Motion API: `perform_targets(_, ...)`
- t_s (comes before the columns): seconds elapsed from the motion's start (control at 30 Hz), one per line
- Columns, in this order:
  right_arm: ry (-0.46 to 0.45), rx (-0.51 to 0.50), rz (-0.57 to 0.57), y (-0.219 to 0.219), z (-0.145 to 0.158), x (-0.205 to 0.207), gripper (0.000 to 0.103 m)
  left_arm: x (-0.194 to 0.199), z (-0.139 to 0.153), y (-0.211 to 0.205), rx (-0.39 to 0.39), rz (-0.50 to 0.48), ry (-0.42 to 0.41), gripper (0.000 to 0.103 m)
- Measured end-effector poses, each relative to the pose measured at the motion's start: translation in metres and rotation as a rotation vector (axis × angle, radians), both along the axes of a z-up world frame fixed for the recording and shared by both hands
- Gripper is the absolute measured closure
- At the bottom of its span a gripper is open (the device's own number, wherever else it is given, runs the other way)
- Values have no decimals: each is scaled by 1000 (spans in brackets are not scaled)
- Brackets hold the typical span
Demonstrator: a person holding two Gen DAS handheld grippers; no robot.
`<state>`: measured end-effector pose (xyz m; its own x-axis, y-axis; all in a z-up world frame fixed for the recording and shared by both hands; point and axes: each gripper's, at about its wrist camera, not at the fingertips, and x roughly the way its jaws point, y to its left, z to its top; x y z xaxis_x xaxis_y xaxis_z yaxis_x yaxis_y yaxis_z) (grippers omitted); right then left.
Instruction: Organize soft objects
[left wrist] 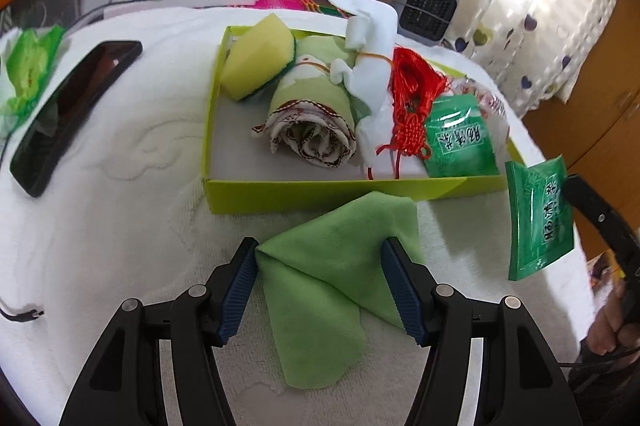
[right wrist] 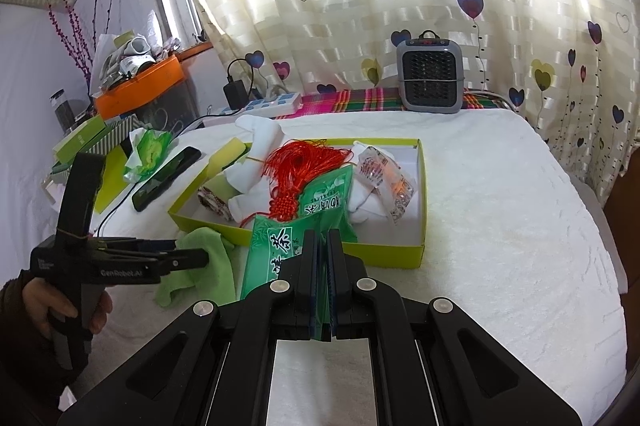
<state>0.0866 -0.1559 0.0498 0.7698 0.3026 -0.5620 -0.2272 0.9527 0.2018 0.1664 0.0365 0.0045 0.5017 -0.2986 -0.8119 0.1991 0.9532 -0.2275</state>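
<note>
Crumpled green cloth [left wrist: 332, 274] lies before the lime tray [left wrist: 344, 188] of soft items.

The left gripper [left wrist: 320, 282] was low and level, with its two fingers [left wrist: 236, 290] spread wide apart. A hand [right wrist: 86, 310] held it by the handle from below. The right gripper [right wrist: 321, 246] pointed forward with its fingers pressed tight together, pinching something thin between them. The right hand [left wrist: 612, 326] wrapped around that gripper's handle, off to the side.
</note>
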Motion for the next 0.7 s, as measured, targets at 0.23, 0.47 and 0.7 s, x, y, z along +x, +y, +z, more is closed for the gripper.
perform_targets(0.23,2,5,-1,0,-1,0,99,1,-2,-3,42,0,-15,83)
perform_targets(0.47,2,7,-2,0,-1,0,99,-6,4,-1,31,-8,-37,93)
perform_targets(0.7,-4,17,-7,-2,2,-2,99,-14,27,1,-1,-22,-86,94)
